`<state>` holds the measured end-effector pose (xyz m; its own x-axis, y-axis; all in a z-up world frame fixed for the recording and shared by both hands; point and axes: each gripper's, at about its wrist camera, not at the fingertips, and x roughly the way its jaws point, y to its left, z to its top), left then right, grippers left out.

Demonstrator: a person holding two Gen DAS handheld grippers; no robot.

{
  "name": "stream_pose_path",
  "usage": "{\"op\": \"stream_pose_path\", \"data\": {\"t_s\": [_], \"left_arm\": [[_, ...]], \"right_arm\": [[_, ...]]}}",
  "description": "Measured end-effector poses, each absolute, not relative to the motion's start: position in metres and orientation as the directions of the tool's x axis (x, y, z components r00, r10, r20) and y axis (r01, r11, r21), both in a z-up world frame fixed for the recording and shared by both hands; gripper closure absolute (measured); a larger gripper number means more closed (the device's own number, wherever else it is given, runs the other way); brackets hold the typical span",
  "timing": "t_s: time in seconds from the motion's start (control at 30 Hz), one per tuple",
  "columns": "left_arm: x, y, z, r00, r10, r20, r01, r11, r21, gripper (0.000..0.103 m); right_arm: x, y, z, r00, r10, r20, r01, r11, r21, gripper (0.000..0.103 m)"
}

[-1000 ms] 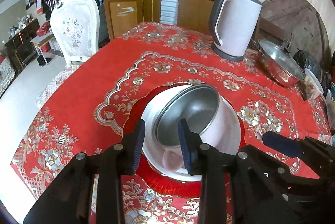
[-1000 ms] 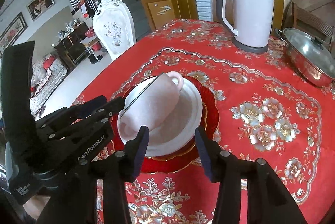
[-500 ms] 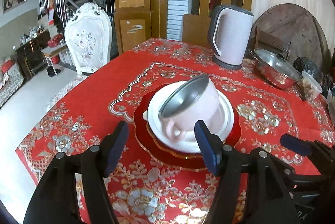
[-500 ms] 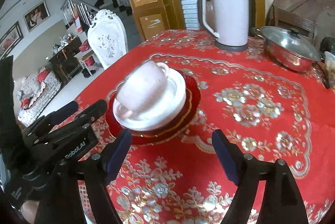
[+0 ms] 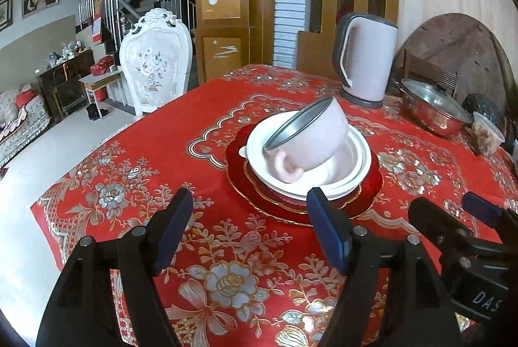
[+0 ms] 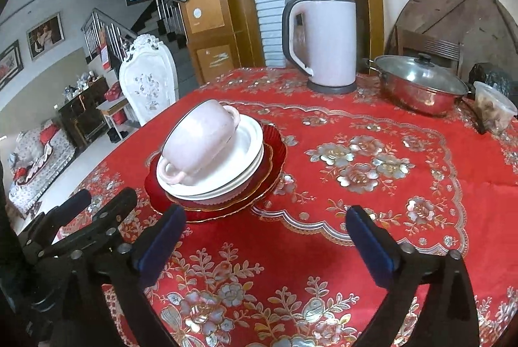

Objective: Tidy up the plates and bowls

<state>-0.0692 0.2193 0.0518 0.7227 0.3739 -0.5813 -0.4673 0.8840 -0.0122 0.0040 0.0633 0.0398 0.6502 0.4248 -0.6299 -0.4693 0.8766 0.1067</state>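
Note:
A pink two-handled bowl [image 5: 310,136] [image 6: 200,136] with a steel lining lies tilted on its side in a white dish [image 5: 353,165] [image 6: 246,152], which is stacked on a red gold-rimmed plate [image 5: 372,181] [image 6: 275,156]. The stack sits mid-table on the red floral cloth. My left gripper [image 5: 249,230] stands open, empty, a short way in front of the stack. My right gripper [image 6: 265,240] is open too, empty, in front and to the right of the stack. Each view shows the other gripper at its edge.
A pink electric kettle [image 5: 365,62] [image 6: 323,42] stands at the back of the table. A lidded steel pot [image 5: 433,113] [image 6: 421,84] and a plastic food tub [image 6: 495,107] sit at the far right. A white carved chair [image 5: 155,62] stands beyond the table's left edge.
Both grippers have opened wider and drawn back from the stack toward the near table edge. The pink bowl, released, stays tilted in the white dish.

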Motion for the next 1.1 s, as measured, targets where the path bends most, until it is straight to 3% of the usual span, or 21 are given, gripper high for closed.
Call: {"op": "stream_pose_path", "data": {"t_s": [1.1], "left_arm": [[-0.07,0.238,0.026,0.716,0.333,-0.613,-0.434,0.901,-0.018,0.025]], "right_arm": [[0.02,0.082,0.009,0.652,0.376,-0.658,-0.439,0.895,0.076,0.001]]}}
